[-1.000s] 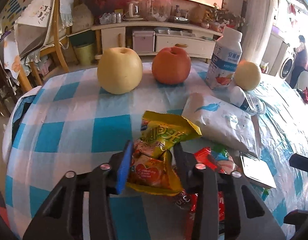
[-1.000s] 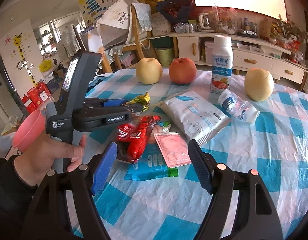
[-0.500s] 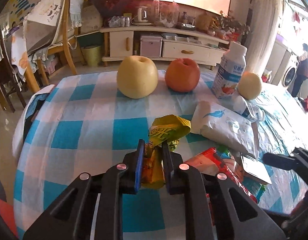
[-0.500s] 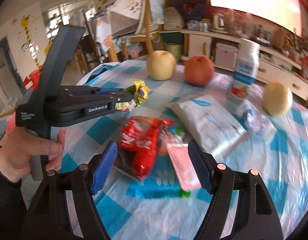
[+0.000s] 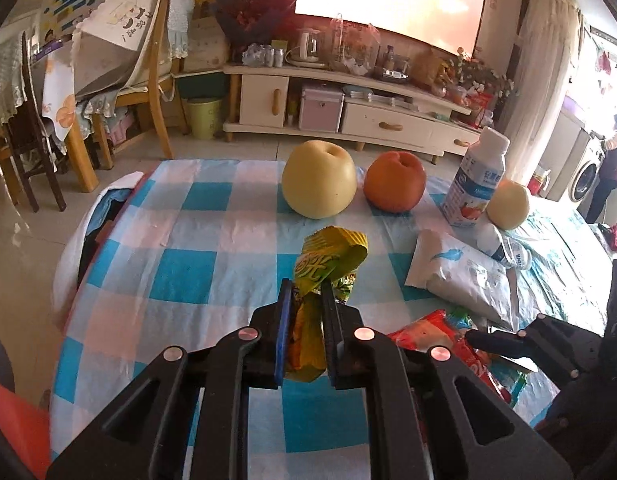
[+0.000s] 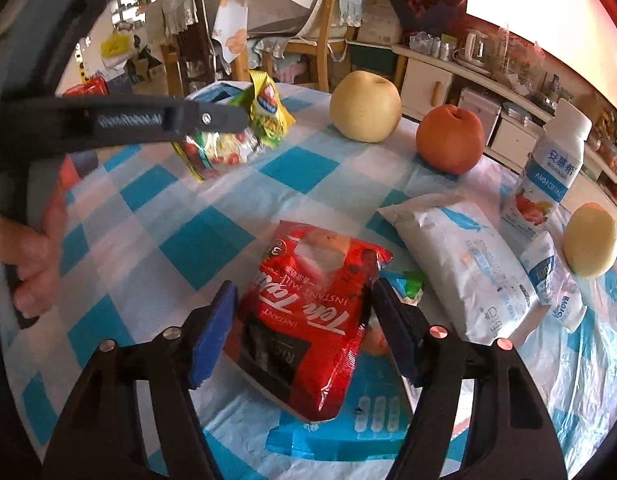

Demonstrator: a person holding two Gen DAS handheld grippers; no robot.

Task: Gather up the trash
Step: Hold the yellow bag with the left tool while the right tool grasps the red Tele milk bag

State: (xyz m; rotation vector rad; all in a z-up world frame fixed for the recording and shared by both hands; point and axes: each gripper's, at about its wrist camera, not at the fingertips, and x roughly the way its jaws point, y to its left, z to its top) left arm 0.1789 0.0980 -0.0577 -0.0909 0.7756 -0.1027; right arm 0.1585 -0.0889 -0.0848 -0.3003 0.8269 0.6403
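On the checked table [image 6: 212,236] you had three round fruits: two yellow pears [image 6: 365,106] and one red apple [image 6: 450,138] between them. There was one standing milk bottle [image 6: 548,178], one white pouch [image 6: 464,264] and a small crushed bottle [image 6: 550,276] lying at the far right.

Your left gripper [image 5: 304,322] had its jaws clamped together on the yellow snack wrapper [image 5: 326,264], lifted clear of the cloth, long axis running up and away from you, crumpled top leaning toward the far side.

The red instant milk tea packet [image 6: 308,312] lay flat near you, on top of a blue packet [image 6: 348,428], long axis pointing away toward the far left. Your right gripper [image 6: 304,328] straddled it, jaws wide apart and closing, the right pad at the packet's edge and the left pad not touching yet.
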